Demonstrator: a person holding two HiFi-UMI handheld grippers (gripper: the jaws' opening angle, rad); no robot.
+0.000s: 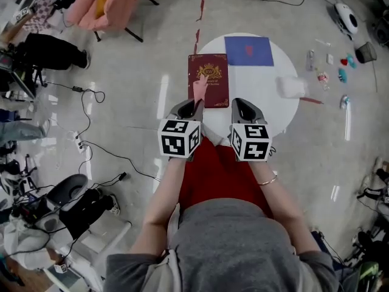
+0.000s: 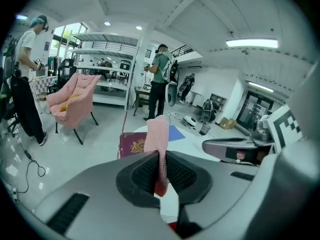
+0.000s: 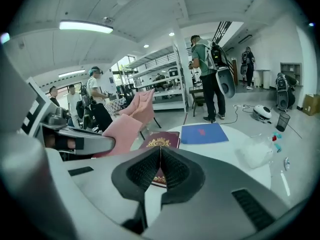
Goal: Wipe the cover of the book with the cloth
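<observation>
Head view, lower middle of the frame: the person's forearms reach up to the left gripper (image 1: 196, 104) and the right gripper (image 1: 242, 103), which are side by side at the near edge of a round white table (image 1: 273, 111). The left gripper's jaws pinch a pink cloth (image 1: 199, 89). In the left gripper view the cloth is clamped between the ribbed pads and stands up out of them as a folded strip. Its free end lies over the lower left part of the book (image 1: 210, 78), a maroon volume with a gold crest on its cover. The book lies flat at the left side of the table, just beyond the grippers. Whether the cloth touches the cover I cannot tell. The right gripper's jaws are pressed together with nothing between them, as the right gripper view shows, and it hangs near the book's lower right corner. Farther up the frame a blue sheet (image 1: 249, 50) lies flat, just beside the book's upper right corner. A crumpled white wad (image 1: 292, 86) sits at the table's right edge. At the upper left, on the floor, stands a pink armchair (image 1: 103, 2).
</observation>
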